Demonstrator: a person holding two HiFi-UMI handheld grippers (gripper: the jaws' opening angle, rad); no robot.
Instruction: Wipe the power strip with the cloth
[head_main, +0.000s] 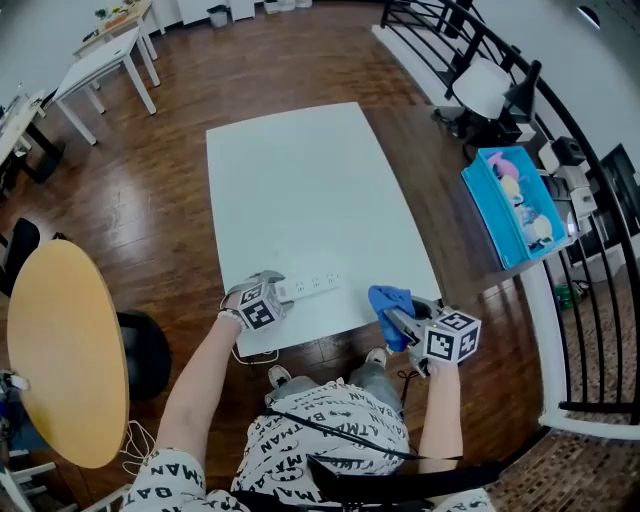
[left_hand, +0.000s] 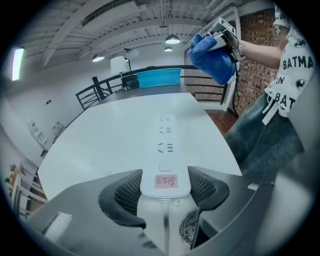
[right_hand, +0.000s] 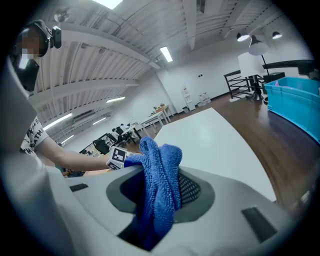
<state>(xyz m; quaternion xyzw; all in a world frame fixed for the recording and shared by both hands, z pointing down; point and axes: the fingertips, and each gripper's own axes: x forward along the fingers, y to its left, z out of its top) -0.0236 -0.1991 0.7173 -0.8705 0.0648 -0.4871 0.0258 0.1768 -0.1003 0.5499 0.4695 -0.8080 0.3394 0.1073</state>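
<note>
While the white rectangular table (head_main: 300, 180) carries the long white plastic power strip (head_main: 318, 285) flat near its front edge, the left gripper (head_main: 272, 294) clamps its end, probably to steady it. The right gripper (head_main: 398, 320) pinches the bunched blue microfibre cloth (head_main: 388, 300) just beside, ready to wipe.

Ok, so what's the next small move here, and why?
Probably lower the right gripper so the blue cloth lands on the power strip. The cloth is clamped but hangs in the air, apart from the strip, and the left gripper grips the strip's near end.
</note>
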